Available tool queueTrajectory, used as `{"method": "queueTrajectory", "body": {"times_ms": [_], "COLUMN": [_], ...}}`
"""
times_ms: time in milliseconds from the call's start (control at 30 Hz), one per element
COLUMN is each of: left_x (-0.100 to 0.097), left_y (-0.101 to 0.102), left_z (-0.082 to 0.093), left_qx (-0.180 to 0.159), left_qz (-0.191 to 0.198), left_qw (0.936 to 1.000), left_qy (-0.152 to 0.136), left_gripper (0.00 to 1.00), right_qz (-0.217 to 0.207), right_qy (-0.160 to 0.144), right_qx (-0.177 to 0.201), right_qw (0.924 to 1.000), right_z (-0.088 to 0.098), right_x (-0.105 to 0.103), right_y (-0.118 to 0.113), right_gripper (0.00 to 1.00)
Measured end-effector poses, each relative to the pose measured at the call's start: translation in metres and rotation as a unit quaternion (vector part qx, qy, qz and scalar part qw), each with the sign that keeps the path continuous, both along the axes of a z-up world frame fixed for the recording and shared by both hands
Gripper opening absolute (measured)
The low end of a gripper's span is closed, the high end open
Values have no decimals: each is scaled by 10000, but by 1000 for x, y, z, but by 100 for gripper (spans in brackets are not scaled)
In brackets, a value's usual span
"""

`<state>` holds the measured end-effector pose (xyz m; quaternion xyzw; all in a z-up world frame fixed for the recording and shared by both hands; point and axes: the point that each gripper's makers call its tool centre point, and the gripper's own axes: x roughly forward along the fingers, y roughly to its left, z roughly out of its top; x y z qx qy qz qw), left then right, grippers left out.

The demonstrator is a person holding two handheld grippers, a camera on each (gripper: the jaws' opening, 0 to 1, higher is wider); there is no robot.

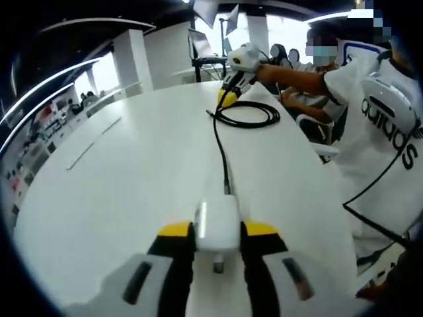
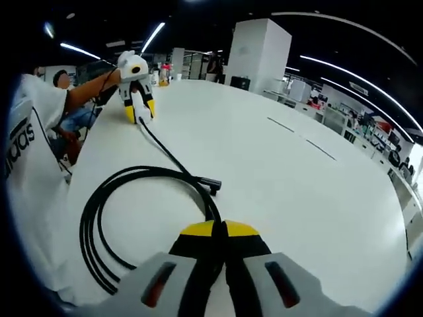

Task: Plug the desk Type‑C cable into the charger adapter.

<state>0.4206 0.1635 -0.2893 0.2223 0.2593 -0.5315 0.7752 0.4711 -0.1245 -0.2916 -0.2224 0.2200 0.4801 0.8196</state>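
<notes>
A white charger adapter (image 1: 217,224) sits between the yellow-tipped jaws of my left gripper (image 1: 218,230), which is shut on it. A black cable (image 1: 221,148) runs from the adapter's far end across the white table (image 1: 132,185) to a loose coil (image 1: 248,115). My right gripper (image 1: 228,92) stands over that coil. In the right gripper view, my right gripper (image 2: 221,229) is shut on the black cable (image 2: 106,198) at the coil's near side. A free connector end (image 2: 213,185) lies just beyond the jaws. The left gripper (image 2: 140,111) stands far across the table, at the cable's other end.
A person in a white printed shirt (image 1: 383,132) stands along the table's edge, arms stretched to both grippers; the shirt (image 2: 26,145) is close to the coil. Other people sit beyond. Thin seams (image 2: 310,142) cross the wide tabletop.
</notes>
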Motion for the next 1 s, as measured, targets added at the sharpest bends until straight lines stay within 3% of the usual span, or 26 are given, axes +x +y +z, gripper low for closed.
{"method": "queueTrajectory", "body": {"times_ms": [1000], "left_x": [124], "left_y": [20], "left_z": [3], "left_qx": [-174], "left_qz": [515], "left_qw": [9983], "left_qy": [216], "left_gripper": [26], "right_qz": [-557], "right_qy": [-383], "right_qx": [-52], "right_qw": [9977], "right_z": [2], "right_x": [123], "right_y": [11], "right_gripper": [2]}}
